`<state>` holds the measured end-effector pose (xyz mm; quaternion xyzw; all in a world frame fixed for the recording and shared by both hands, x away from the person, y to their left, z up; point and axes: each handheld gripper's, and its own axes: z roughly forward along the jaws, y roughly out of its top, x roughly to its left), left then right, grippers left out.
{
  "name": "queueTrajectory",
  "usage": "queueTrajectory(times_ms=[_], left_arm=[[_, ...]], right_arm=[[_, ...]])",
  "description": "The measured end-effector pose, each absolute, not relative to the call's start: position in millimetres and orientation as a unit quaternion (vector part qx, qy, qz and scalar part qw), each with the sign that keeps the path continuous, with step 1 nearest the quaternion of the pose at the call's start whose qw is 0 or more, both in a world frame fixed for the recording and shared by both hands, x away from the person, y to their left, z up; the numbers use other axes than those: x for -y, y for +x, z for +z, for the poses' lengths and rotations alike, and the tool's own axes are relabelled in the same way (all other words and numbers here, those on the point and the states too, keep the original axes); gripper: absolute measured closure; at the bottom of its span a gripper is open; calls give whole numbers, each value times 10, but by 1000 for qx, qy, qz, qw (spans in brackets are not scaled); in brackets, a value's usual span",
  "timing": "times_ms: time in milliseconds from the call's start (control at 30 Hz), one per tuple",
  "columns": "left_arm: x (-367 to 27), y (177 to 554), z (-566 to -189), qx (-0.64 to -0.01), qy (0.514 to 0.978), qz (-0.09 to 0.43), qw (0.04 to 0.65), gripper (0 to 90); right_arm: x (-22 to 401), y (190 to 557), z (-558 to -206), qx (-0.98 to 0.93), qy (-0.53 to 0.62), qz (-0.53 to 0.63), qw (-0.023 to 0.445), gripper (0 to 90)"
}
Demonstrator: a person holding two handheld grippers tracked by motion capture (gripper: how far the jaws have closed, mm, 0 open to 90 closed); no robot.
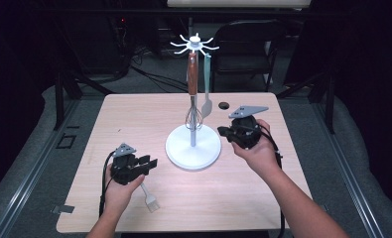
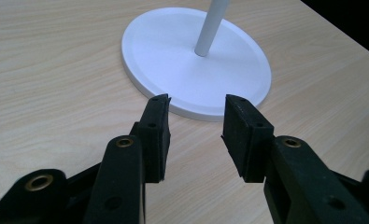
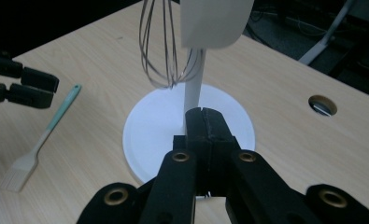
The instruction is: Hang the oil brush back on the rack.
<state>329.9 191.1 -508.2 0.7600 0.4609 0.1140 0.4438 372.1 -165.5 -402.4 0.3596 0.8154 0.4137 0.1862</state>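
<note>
The stand [image 1: 193,147] sits on the counter [image 1: 134,114], about mid-width. A whisk [image 1: 193,94] and a spatula [image 1: 207,94] hang from its top, the spatula right of the whisk. The brush [image 1: 149,198] lies on the counter left of the stand and nearer the person. A hole [image 1: 224,105] lies behind the stand, to its right.

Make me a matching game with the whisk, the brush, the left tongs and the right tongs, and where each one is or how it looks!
Things:
1. whisk
2. brush
3. left tongs
4. right tongs

States:
A. shut tight, nothing between them
B. lying flat on the table
C. hanging on the white stand
D. open, pointing at the stand's round base

Pairs: 1-C, 2-B, 3-D, 4-A
</note>
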Motion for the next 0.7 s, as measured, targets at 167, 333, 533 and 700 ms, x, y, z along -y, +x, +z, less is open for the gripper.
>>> queueTrajectory(times_ms=[167,333,533,700], left_arm=[[-1915,3301,-5098,-459,761,113,443,612],[-1918,3309,-5120,-463,761,113,440,613],[-1926,3315,-5115,-462,760,113,443,613],[-1932,3316,-5114,-463,760,114,443,614]], right_arm=[[1642,3807,-3821,-809,355,424,199,900],[1634,3922,-3606,-794,357,446,207,900],[1602,4020,-3459,-774,358,477,213,900],[1557,4074,-3315,-753,354,506,228,900]])
